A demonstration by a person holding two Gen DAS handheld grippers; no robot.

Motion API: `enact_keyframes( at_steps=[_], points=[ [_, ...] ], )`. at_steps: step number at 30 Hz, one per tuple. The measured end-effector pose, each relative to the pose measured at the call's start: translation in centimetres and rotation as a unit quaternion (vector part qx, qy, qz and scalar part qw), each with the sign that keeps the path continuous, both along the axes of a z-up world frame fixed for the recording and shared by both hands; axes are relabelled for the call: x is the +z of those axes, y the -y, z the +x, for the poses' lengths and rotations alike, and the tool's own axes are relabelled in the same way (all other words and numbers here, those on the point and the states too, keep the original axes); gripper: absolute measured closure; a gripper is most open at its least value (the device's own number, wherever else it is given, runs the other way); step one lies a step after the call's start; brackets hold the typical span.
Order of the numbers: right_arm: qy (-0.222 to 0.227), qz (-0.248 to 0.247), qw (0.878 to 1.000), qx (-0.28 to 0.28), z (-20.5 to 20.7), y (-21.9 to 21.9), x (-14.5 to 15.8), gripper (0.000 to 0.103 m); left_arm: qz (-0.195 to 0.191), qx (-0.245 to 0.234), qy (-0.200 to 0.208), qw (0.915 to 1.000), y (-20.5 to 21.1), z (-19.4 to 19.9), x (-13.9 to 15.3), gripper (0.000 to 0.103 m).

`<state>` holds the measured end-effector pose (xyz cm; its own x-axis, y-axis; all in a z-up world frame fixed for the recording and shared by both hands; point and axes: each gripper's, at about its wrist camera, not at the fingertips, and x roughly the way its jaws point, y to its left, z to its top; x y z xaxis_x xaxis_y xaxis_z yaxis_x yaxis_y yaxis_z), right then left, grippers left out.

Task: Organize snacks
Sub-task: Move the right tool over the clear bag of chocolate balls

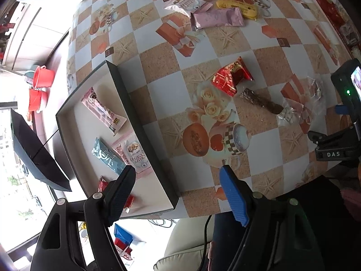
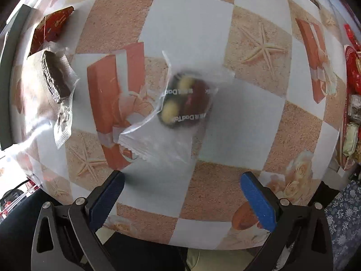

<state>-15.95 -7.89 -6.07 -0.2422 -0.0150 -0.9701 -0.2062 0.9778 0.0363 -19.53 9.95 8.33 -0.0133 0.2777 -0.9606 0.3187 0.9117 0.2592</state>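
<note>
Both views are fisheye, mounted behind the fingers and aimed steeply down at the checked tablecloth (image 1: 203, 43). The left wrist view sits higher, over the near table edge beside the dark-rimmed box (image 1: 126, 103), and takes in most of the tabletop. The right wrist view hangs much closer, centred on a clear packet (image 2: 180, 103) to the right of that box. Shared area: the dark bar in clear wrap (image 1: 261, 100) (image 2: 55, 76), the red packet (image 1: 232, 76) (image 2: 50, 28), and the surrounding tablecloth squares
</note>
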Motion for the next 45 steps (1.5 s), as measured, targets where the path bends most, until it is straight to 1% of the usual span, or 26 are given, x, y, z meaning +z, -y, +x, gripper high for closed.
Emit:
enact_keyframes(
  at_steps=[5, 7, 10, 20, 39, 45],
  points=[
    [0.012, 0.001, 1.000, 0.000, -1.5, -0.3, 0.6, 0.000, 0.000, -0.012, -0.004, 0.9999, 0.3, -0.2, -0.2, 0.023],
    [0.015, 0.001, 1.000, -0.001, -3.1, 0.3, 2.1, 0.000, 0.000, -0.013, -0.005, 0.9999, 0.3, -0.3, -0.3, 0.023],
    [0.017, 0.001, 1.000, -0.002, -3.5, 0.3, 2.1, 0.000, 0.001, -0.011, -0.005, 0.9999, 0.2, -0.3, -0.2, 0.023],
    [0.017, 0.001, 1.000, -0.002, -3.5, 0.5, 2.1, 0.000, 0.001, -0.018, -0.004, 0.9998, 0.4, -0.2, -0.2, 0.023],
    [0.013, 0.000, 1.000, -0.002, -2.5, 1.0, 2.3, 0.000, -0.005, -0.012, -0.007, 0.9999, -0.1, 0.3, -0.3, 0.023],
    [0.016, 0.000, 1.000, -0.013, -2.1, 1.3, 2.4, 0.000, -0.007, -0.008, -0.012, 0.9999, -0.2, 0.3, -0.6, 0.023]
  ],
)
